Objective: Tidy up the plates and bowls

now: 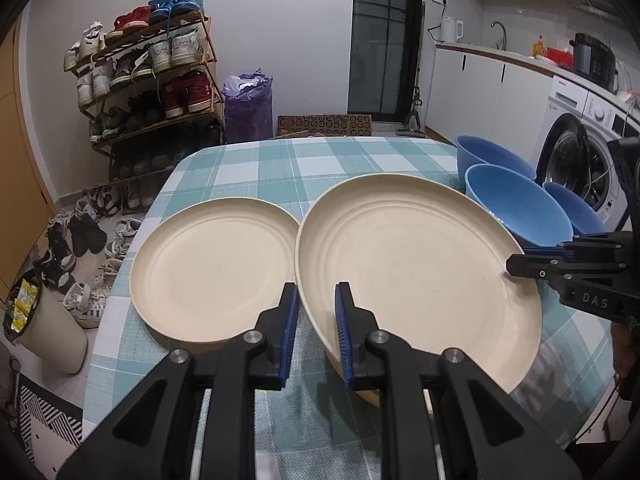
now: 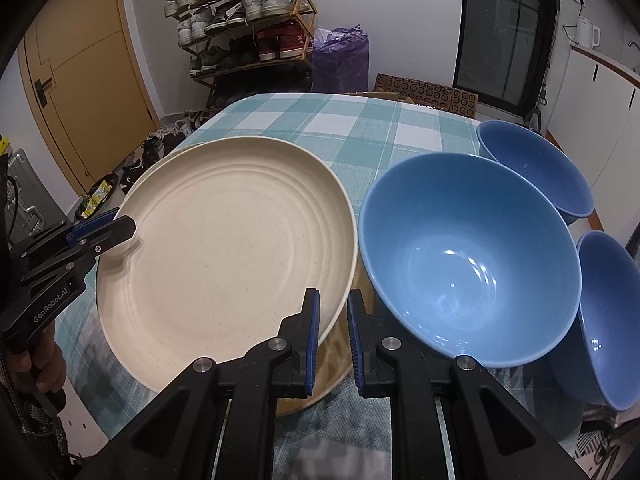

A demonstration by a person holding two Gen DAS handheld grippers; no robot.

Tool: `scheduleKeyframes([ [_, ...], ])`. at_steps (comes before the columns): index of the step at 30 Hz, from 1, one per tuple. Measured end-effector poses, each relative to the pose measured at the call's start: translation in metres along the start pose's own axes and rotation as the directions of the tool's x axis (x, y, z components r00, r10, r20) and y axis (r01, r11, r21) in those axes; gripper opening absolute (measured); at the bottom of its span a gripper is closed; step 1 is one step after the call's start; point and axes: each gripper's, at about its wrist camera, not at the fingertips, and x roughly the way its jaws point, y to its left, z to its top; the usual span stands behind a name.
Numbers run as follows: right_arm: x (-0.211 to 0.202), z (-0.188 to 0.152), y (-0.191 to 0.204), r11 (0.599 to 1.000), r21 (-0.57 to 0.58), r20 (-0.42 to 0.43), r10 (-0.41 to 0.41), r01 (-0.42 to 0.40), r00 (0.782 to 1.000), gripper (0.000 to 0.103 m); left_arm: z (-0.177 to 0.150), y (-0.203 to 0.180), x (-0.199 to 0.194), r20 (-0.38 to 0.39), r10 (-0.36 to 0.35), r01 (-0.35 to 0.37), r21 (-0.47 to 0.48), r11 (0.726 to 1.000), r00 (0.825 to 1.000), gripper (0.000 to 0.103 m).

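Both grippers clamped on one large cream plate [image 1: 416,264]: left gripper [image 1: 318,300] pinching near rim, right gripper [image 2: 334,312] opposite edge; plate tilted, apparently off checked table [image 1: 256,168]; second plate [image 1: 212,268] just beside; blue bowls [image 2: 468,272] right; advise level lowering, equal grip.

Home kitchen-entry: washing machine [image 1: 576,168], shoe rack [image 1: 148,80], kettle [image 1: 451,29].

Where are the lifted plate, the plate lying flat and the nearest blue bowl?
lifted plate [image 1: 416,264], left wrist view, centre of its face
flat plate [image 1: 208,268], left wrist view, centre of its face
nearest blue bowl [image 2: 468,264], right wrist view, inside bottom
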Motion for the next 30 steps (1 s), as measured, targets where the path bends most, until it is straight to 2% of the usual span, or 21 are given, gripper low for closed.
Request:
scheduleKeyframes([
  [17,0.012,-0.012,-0.005,0.999,0.027,-0.018,-0.017,0.017,1.0,0.014,-0.016,-0.006,0.017,-0.044,-0.016,0.017,0.006,1.0,0.999,0.016],
  [30,0.018,-0.021,-0.005,0.998,0.02,-0.028,-0.052,0.053,0.998,0.014,-0.022,-0.015,0.026,-0.061,0.017,-0.014,0.047,0.999,0.998,0.016],
])
